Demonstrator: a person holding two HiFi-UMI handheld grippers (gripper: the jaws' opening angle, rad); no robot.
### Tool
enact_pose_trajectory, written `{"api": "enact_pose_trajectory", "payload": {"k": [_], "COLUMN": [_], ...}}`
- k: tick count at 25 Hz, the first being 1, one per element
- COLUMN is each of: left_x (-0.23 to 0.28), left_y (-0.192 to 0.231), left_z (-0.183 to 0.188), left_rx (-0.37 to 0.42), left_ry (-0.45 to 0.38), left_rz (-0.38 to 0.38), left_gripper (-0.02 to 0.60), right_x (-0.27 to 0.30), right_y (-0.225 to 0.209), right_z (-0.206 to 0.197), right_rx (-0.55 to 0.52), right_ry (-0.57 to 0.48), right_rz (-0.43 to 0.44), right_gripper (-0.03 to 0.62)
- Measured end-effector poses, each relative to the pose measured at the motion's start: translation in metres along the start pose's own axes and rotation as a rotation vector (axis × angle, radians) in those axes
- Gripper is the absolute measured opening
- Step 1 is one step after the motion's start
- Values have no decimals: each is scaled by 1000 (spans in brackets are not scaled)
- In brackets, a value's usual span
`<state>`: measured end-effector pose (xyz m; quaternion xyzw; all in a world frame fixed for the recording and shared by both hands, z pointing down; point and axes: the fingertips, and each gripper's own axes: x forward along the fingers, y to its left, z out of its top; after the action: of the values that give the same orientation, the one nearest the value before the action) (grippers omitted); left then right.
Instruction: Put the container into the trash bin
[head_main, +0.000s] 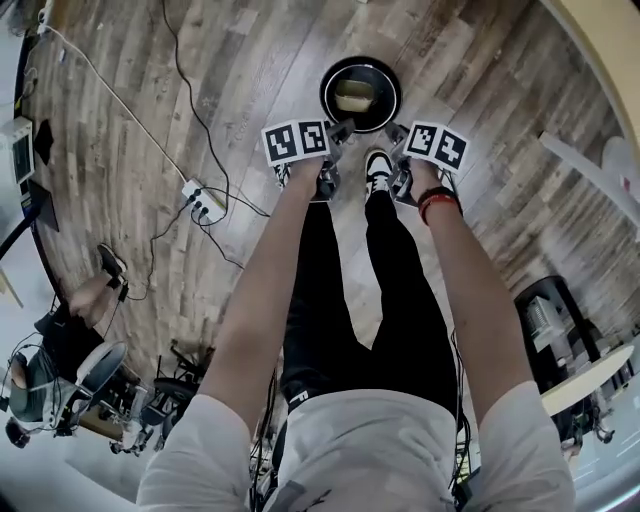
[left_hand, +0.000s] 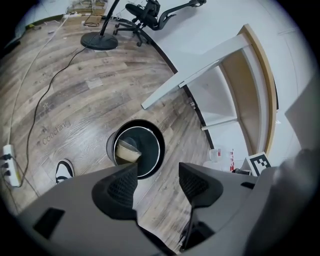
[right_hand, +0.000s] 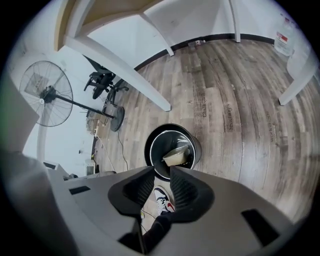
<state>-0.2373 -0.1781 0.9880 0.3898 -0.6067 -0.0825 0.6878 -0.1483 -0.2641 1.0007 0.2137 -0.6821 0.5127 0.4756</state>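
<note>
At the left of the head view, a white power strip (head_main: 203, 200) lies on the grey-brown plank floor (head_main: 120, 250), with thin black cables trailing from it. Toward the centre, the left gripper (head_main: 338, 130) hangs low on an arm stretched straight down. In its own view the ribbed black pads stand wide apart with only floor between them. At top centre sits one round black bin (head_main: 328, 100), smooth-walled. One pale container (head_main: 354, 97) lies tilted inside it (beige below a clear lid, going by the left gripper view). Two black-and-white shoes (head_main: 378, 170) stand just below the bin. To the right, the right gripper (head_main: 398, 130) mirrors the left, its arm equally straight, with a red band (head_main: 437, 203) at the wrist. Its jaws are parted by a narrower gap and hold nothing.
</note>
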Motion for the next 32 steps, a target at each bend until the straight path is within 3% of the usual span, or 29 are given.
{"api": "enact_pose_trajectory", "payload": {"k": [9,16,20,24,32], "left_x": [-79,-146,-185,-223,-301], "left_y": [-72,-119,-147,-173,-234], "left_z": [14,1,-9,-21,-31], "left_rx": [56,116,164,163,252], "left_ry": [-66,-84,-106,-129,-219], "left_rz": [-3,-1,8,-4,2], "left_gripper": [256,256,256,256,256], "right_x": [-92,-173,-219,-261,-355], "right_y": [49,81,102,129,190], "right_z": [16,17,7,-2,4], "right_rx": [-166,-296,-341,-354,-480], "right_ry": [-42,-85,-118,-158,-278], "right_rz": [-9,-6,13,49,121], "right_gripper": [104,105,104,104,103]}}
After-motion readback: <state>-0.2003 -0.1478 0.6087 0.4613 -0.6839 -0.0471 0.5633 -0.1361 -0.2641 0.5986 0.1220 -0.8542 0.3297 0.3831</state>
